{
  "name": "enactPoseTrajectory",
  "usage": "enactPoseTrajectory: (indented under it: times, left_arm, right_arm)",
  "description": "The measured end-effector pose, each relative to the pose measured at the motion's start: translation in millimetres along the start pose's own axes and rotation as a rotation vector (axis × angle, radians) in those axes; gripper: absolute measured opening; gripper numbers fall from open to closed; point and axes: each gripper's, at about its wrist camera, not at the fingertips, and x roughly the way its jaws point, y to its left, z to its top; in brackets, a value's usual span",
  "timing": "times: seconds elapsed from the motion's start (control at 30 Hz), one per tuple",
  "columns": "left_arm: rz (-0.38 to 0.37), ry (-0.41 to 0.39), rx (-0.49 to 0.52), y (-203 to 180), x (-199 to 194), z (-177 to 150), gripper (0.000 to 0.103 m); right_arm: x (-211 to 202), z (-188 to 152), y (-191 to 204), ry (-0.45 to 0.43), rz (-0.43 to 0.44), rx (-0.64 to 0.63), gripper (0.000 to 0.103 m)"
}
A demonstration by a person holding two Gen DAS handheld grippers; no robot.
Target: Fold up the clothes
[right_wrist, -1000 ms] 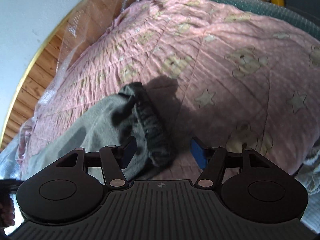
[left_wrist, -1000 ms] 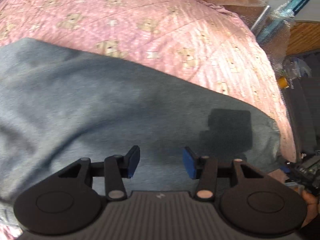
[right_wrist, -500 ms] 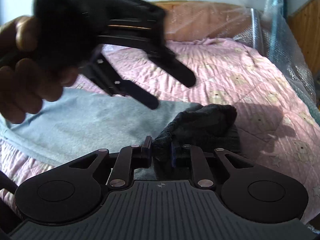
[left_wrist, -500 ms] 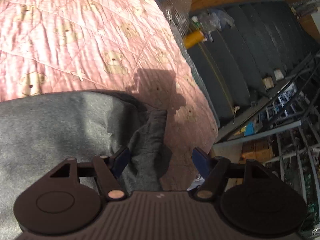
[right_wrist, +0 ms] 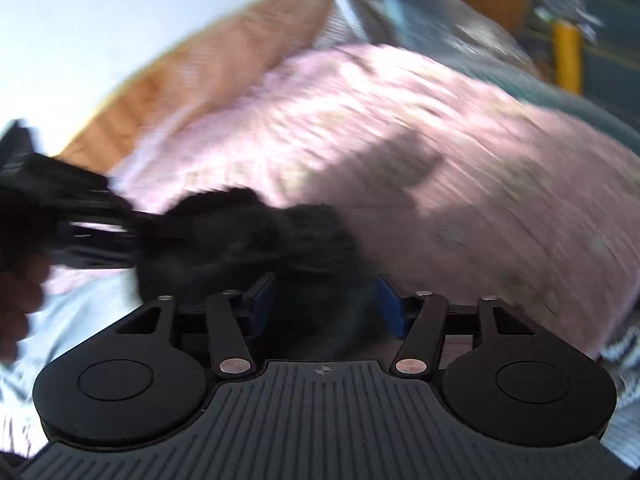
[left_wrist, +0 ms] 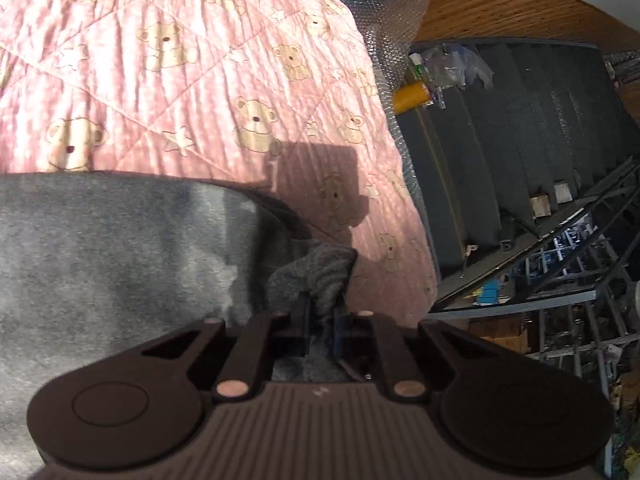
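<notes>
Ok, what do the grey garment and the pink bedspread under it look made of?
The grey garment looks like a soft matte knit, perhaps fleece or jersey: heathered, fuzzy surface, with a ribbed cuff between the closing jaws of the left gripper. The pink bedspread looks like quilted woven cotton: stitched diamond lines, fine crinkles, printed bears.

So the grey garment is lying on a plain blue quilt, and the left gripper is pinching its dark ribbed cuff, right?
Not quite: the quilt is pink with little bears, as the left wrist view shows. The rest holds: the left gripper is closing on the grey garment's dark ribbed cuff.
</notes>
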Motion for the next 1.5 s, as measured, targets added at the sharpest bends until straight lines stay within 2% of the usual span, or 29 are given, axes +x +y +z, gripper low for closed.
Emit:
enactPoseTrajectory:
  times: [0.03, 0.07, 0.1, 0.17, 0.23, 0.33, 0.4, 0.43, 0.47, 0.53, 0.63, 0.7, 0.77, 0.8, 0.83, 0.9, 0.97, 1.03, 1.1, 1.13, 1.2, 1.23, 1.27, 1.4, 1.5]
  left_arm:
    - [-0.045, -0.002, -0.014, -4, 3, 2, 0.023]
    - [-0.101, 0.002, -0.028, -9, 6, 4, 0.034]
    - [-0.141, 0.004, -0.034, -12, 6, 5, 0.045]
    - [-0.169, -0.011, -0.024, -17, 4, 6, 0.05]
    - [-0.14, -0.044, 0.008, -17, -4, 6, 0.051]
    - [-0.046, -0.093, 0.015, 3, -36, -5, 0.051]
    - [0.055, -0.139, 0.032, 23, -69, -19, 0.051]
    - [0.107, -0.162, 0.028, 34, -86, -27, 0.051]
    - [0.16, -0.185, 0.023, 45, -103, -36, 0.051]
    - [0.266, -0.231, 0.015, 68, -137, -53, 0.051]
    - [0.393, -0.315, -0.09, 112, -205, -85, 0.051]
    - [0.473, -0.386, -0.179, 145, -256, -110, 0.052]
    - [0.561, -0.465, -0.276, 178, -305, -135, 0.052]
    - [0.602, -0.507, -0.327, 195, -331, -148, 0.052]
    - [0.643, -0.548, -0.378, 212, -357, -162, 0.052]
    - [0.705, -0.585, -0.474, 240, -387, -183, 0.052]
    - [0.753, -0.588, -0.551, 266, -405, -203, 0.052]
    - [0.761, -0.58, -0.539, 274, -404, -212, 0.05]
    - [0.763, -0.578, -0.515, 268, -399, -208, 0.056]
    - [0.766, -0.572, -0.506, 264, -398, -204, 0.056]
    - [0.734, -0.582, -0.462, 250, -393, -197, 0.056]
    - [0.716, -0.589, -0.435, 241, -389, -191, 0.056]
    - [0.694, -0.594, -0.405, 231, -384, -186, 0.056]
    - [0.575, -0.584, -0.291, 192, -354, -153, 0.057]
    - [0.482, -0.519, -0.183, 159, -313, -126, 0.058]
  right_arm:
    - [8, 0, -6, 0.032, 0.012, 0.014, 0.043]
    - [12, 1, -10, 0.044, 0.025, 0.027, 0.039]
    - [9, 3, -12, 0.035, 0.02, 0.037, 0.039]
    - [-1, 6, -17, 0.003, -0.027, 0.072, 0.039]
    - [-11, 8, -29, -0.016, 0.004, 0.157, 0.039]
    - [-17, 12, -49, -0.025, 0.121, 0.337, 0.04]
    - [-21, 12, -58, -0.056, 0.206, 0.458, 0.048]
    - [-20, 13, -58, -0.068, 0.233, 0.483, 0.056]
    - [-18, 16, -55, -0.069, 0.248, 0.481, 0.059]
    - [-5, 24, -45, -0.036, 0.244, 0.42, 0.061]
    - [25, 39, -21, 0.057, 0.202, 0.244, 0.059]
    - [44, 45, -1, 0.135, 0.168, 0.106, 0.048]
    - [59, 49, 21, 0.199, 0.124, -0.056, 0.027]
    - [63, 52, 32, 0.208, 0.105, -0.128, 0.021]
    - [60, 57, 40, 0.19, 0.116, -0.182, 0.009]
    - [50, 68, 52, 0.121, 0.168, -0.257, 0.008]
    - [44, 78, 52, 0.086, 0.189, -0.262, 0.007]
    - [57, 77, 47, 0.151, 0.141, -0.283, 0.007]
    - [76, 65, 33, 0.231, 0.077, -0.28, 0.008]
    - [77, 61, 27, 0.233, 0.07, -0.271, 0.009]
    - [62, 60, 14, 0.187, 0.085, -0.191, 0.035]
    - [52, 60, 8, 0.158, 0.086, -0.134, 0.053]
    - [41, 60, 1, 0.129, 0.088, -0.076, 0.058]
    - [18, 39, -27, 0.115, 0.089, 0.114, 0.059]
    - [12, 14, -39, 0.12, 0.101, 0.215, 0.059]
